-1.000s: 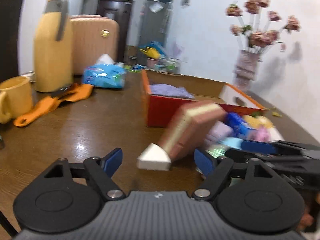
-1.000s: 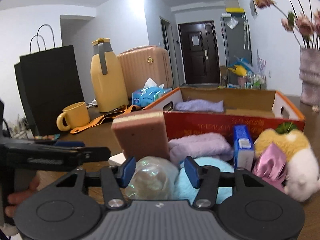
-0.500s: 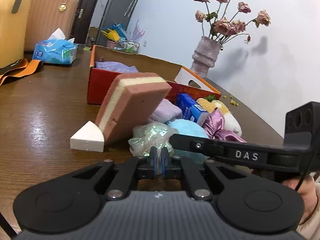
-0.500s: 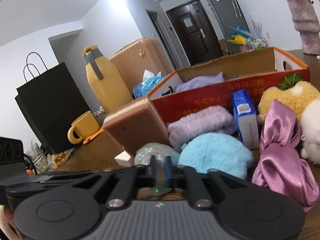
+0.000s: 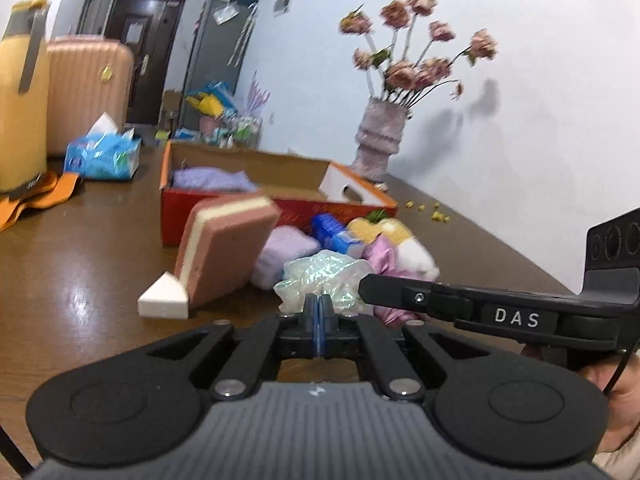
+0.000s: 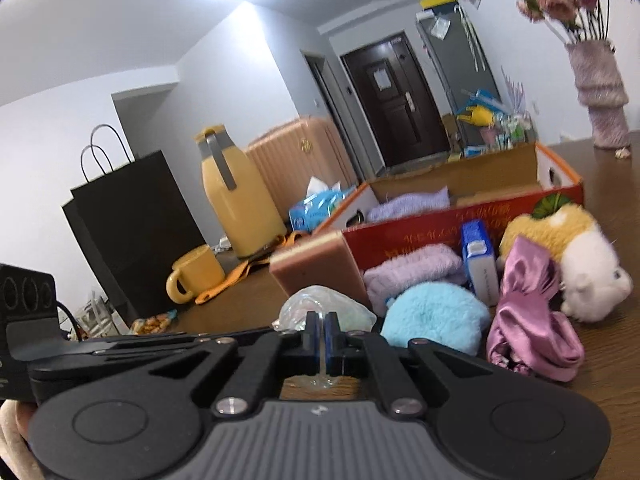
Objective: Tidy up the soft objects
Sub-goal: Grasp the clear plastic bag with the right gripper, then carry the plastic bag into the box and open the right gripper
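A crinkly iridescent plastic bag (image 5: 320,276) (image 6: 320,308) hangs between both grippers above the brown table. My left gripper (image 5: 318,312) is shut on its near edge. My right gripper (image 6: 319,328) is shut on it too, with clear film showing between and under the pads. Behind the bag lie a pink-and-cream sponge (image 5: 228,248), a white wedge sponge (image 5: 164,300), a purple fluffy cloth (image 6: 412,272), a blue fluffy pouch (image 6: 436,316), a pink satin cloth (image 6: 528,320) and a plush toy (image 6: 580,272). The red cardboard box (image 6: 440,232) beyond holds a purple towel (image 5: 212,180).
A vase of flowers (image 5: 380,144) stands at the table's far right. A yellow jug (image 6: 236,208), a yellow mug (image 6: 196,276), a black paper bag (image 6: 132,220), a tissue pack (image 5: 104,156) and an orange strap (image 5: 40,200) are on the left. A blue carton (image 6: 478,260) leans against the box.
Both grippers went from open to shut on the plastic bag, then drew back and up a little with it. The bag now covers the blue pouch in the left wrist view.
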The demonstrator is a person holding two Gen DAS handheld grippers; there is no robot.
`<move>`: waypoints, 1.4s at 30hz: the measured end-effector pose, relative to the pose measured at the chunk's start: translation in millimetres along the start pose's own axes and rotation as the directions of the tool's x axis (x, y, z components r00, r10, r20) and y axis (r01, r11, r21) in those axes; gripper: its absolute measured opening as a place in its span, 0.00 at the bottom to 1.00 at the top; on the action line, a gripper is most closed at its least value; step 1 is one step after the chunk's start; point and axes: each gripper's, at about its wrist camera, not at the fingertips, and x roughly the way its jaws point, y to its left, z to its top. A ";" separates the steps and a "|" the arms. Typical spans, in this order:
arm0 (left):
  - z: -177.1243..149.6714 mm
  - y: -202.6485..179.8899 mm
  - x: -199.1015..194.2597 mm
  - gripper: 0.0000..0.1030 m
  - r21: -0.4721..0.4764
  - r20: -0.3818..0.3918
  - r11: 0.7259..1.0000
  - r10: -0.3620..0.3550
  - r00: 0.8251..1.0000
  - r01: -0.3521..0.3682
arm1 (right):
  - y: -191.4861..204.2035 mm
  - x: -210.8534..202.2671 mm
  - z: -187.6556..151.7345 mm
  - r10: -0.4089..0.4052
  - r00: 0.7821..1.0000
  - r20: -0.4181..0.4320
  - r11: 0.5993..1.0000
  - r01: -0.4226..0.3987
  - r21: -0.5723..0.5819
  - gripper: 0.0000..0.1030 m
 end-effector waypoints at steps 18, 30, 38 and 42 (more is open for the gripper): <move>245.9 11.7 202.4 0.01 0.156 -0.108 0.988 0.009 0.994 0.008 | -96.4 127.5 239.3 -0.151 0.988 -0.020 0.988 0.151 -0.015 0.02; 218.9 82.3 376.3 0.06 0.018 -0.424 0.999 0.037 0.905 -0.032 | -225.9 296.6 227.7 -0.241 0.899 -0.365 0.932 0.320 0.172 0.17; 239.4 77.1 323.8 0.41 0.067 -0.352 0.996 0.080 0.933 -0.060 | -204.7 254.0 243.5 -0.270 0.913 -0.306 0.942 0.316 0.114 0.34; 263.2 66.0 267.0 0.48 0.122 -0.266 0.986 0.143 0.953 -0.114 | -172.4 198.8 270.0 -0.301 0.928 -0.221 0.949 0.315 0.030 0.37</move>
